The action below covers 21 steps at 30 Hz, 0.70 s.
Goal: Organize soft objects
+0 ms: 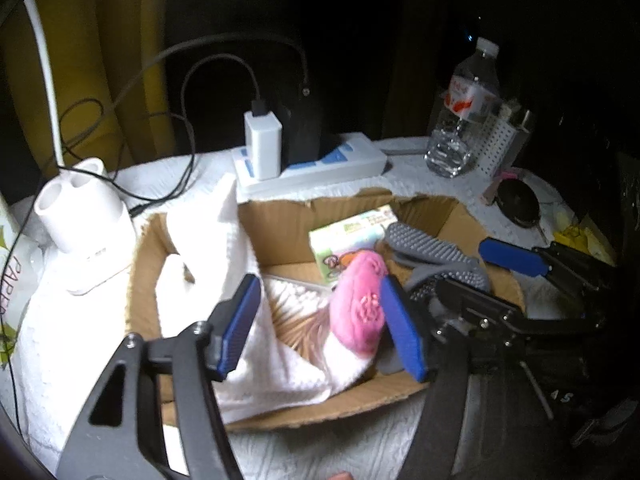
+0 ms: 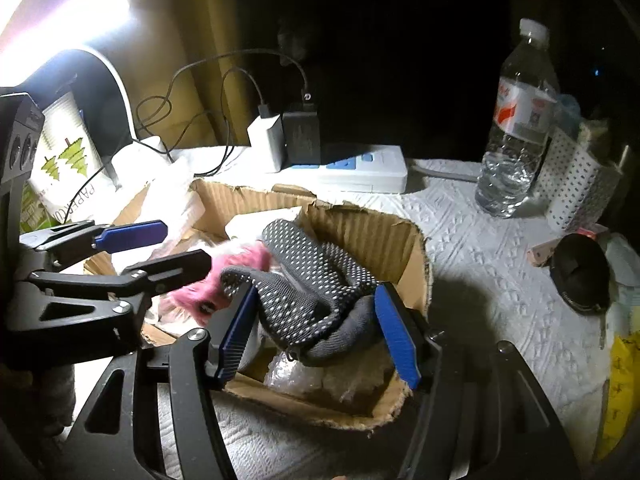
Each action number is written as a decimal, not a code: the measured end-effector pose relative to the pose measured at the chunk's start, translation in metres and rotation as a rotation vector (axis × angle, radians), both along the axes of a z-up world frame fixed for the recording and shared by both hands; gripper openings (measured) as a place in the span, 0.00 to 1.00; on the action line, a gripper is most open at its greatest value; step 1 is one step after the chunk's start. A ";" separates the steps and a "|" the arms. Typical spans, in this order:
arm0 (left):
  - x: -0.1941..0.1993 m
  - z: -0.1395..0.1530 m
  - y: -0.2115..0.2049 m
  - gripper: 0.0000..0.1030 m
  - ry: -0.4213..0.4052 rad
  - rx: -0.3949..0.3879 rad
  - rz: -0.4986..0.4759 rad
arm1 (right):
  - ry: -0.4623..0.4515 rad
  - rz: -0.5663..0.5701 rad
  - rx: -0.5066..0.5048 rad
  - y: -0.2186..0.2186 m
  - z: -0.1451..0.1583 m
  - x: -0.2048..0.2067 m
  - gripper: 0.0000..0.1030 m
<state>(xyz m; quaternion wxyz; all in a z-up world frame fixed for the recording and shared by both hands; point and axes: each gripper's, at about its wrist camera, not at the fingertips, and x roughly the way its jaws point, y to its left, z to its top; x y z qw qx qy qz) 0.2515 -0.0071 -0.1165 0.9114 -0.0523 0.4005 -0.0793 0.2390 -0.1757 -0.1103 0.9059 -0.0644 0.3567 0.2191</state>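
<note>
An open cardboard box (image 1: 280, 220) (image 2: 360, 232) sits on a white cloth-covered table. Inside lie a pink plush toy (image 1: 360, 304) (image 2: 244, 262), a grey dotted glove (image 1: 432, 252) (image 2: 312, 296), a white towel (image 1: 280, 364) and a small printed carton (image 1: 348, 240). My left gripper (image 1: 320, 328) is open over the box, its fingers either side of the towel and pink plush, holding nothing. My right gripper (image 2: 316, 332) is open, its fingers either side of the grey glove at the box's near right. Each gripper shows in the other's view: the right (image 1: 516, 258), the left (image 2: 160, 248).
A white power strip (image 1: 320, 168) (image 2: 360, 172) with chargers and cables stands behind the box. A water bottle (image 1: 464, 112) (image 2: 516, 128) and a perforated white holder (image 2: 576, 184) stand at back right. A black round object (image 2: 580, 272) lies right. A white lamp base (image 1: 80, 216) stands left.
</note>
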 end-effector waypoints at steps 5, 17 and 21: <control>-0.013 0.014 0.003 0.66 -0.028 0.000 0.012 | -0.021 -0.006 -0.004 -0.003 0.010 -0.010 0.62; -0.049 0.049 0.008 0.72 -0.094 -0.012 0.032 | -0.082 -0.020 -0.009 -0.009 0.039 -0.044 0.62; -0.064 0.062 0.011 0.72 -0.124 -0.012 0.042 | -0.105 -0.026 -0.006 -0.011 0.050 -0.058 0.62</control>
